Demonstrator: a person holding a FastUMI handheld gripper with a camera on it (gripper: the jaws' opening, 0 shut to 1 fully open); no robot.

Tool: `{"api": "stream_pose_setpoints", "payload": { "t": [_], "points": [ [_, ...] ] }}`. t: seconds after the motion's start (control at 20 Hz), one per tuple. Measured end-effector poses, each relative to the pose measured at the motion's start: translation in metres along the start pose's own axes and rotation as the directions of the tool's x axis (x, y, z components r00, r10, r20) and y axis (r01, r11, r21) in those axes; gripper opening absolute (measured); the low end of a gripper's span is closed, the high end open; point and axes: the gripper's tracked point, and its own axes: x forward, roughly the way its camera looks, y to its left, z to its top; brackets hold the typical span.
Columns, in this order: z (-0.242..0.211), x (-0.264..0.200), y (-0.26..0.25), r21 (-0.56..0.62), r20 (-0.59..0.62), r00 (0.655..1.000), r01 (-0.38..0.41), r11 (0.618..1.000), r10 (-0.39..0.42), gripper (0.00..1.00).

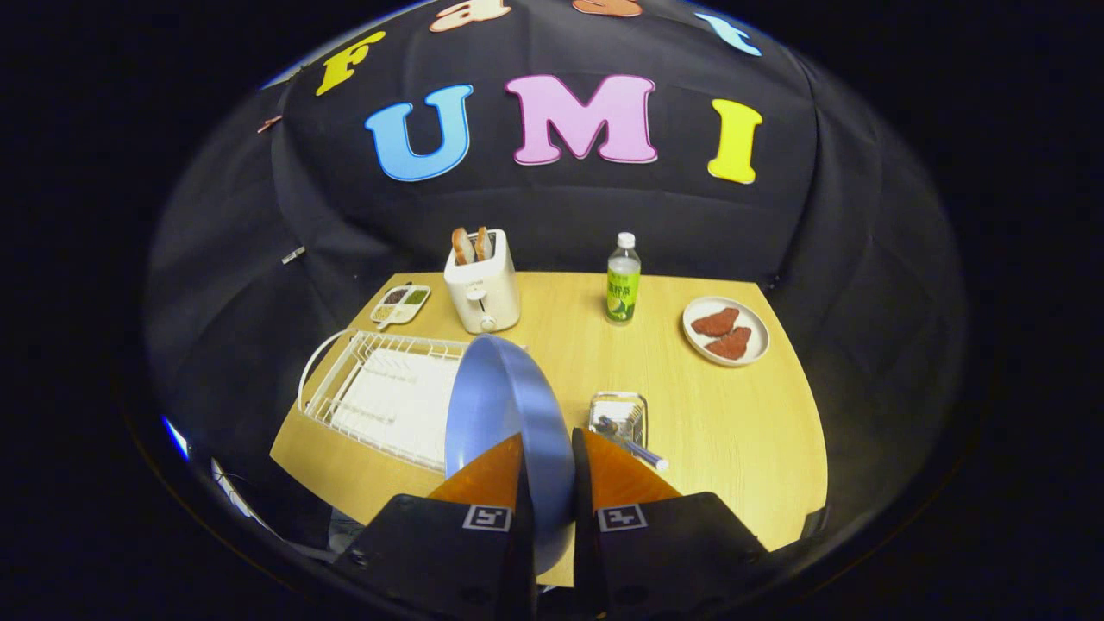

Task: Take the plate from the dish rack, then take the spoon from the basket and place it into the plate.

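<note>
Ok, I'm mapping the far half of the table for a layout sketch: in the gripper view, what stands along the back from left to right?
Small divided tray → toaster with bread in its slots → bottle → plate with two reddish pieces. Nearer, the gripper is shut on the blue plate.

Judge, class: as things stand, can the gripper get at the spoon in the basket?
Probably not yet. The gripper is shut on the blue plate, so its fingers are occupied. The spoon lies just ahead in the basket, with nothing covering it.
</note>
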Motion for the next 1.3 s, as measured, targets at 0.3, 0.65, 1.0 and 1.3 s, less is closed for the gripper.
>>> {"api": "stream_pose_setpoints", "payload": {
  "t": [0.3, 0.65, 1.0, 1.3],
  "points": [
    [-0.104, 0.004, -0.026, 0.184, -0.12, 0.989, -0.063, 0.981, 0.086, 0.21],
    [-0.172, 0.042, -0.037, 0.363, -0.172, 0.97, -0.101, 0.926, 0.173, 0.21],
    [-0.196, 0.072, -0.041, 0.389, -0.202, 0.956, -0.123, 0.913, 0.215, 0.22],
    [-0.204, 0.092, -0.056, 0.391, -0.245, 0.959, -0.036, 0.92, 0.141, 0.3]
  ]
}}
